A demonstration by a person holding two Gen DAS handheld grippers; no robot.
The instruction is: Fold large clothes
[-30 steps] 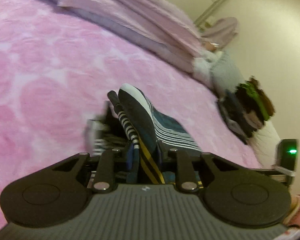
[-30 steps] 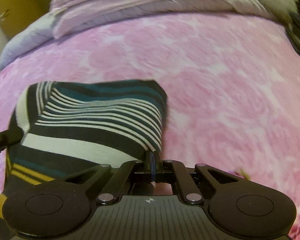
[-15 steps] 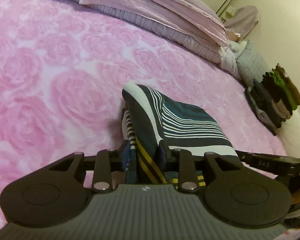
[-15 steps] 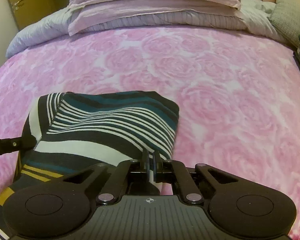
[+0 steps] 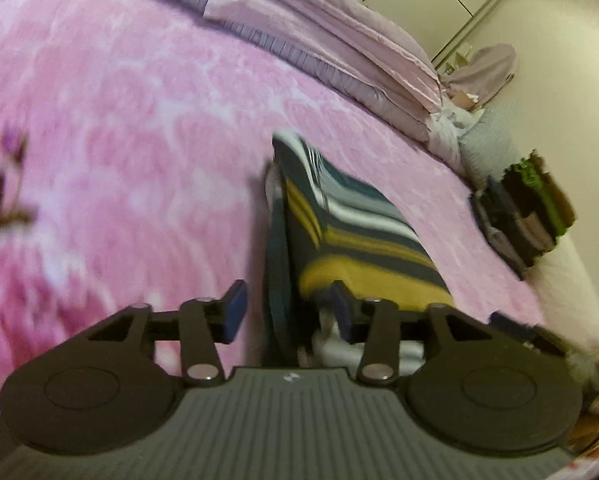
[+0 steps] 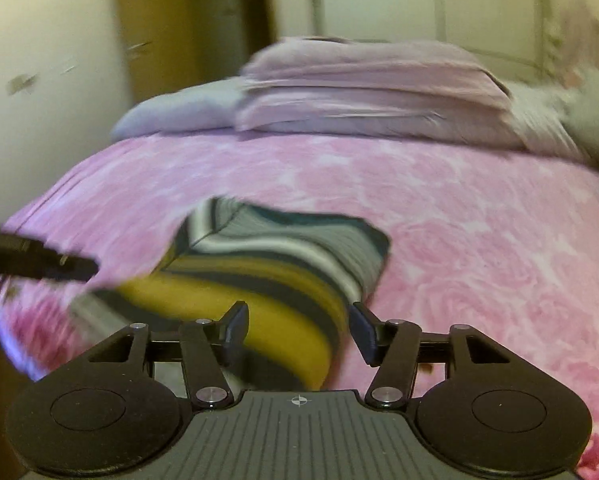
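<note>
One folded striped garment (image 5: 351, 220) lies on one pink rose-patterned bedspread (image 5: 119, 128). Two grippers — left gripper (image 5: 287, 312), right gripper (image 6: 299, 328). One side pile of folded clothes (image 5: 527, 204) — its pieces too blurred to count.

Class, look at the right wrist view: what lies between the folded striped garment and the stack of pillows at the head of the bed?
Only bare pink rose-patterned bedspread lies between the striped garment and the pillows; the right wrist view shows it.

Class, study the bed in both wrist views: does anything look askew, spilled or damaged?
Nothing stands out. The striped garment lies folded on the pink bedspread, pillows stacked behind it, and folded clothes piled at the bed's edge. Blur hides fine detail.
</note>
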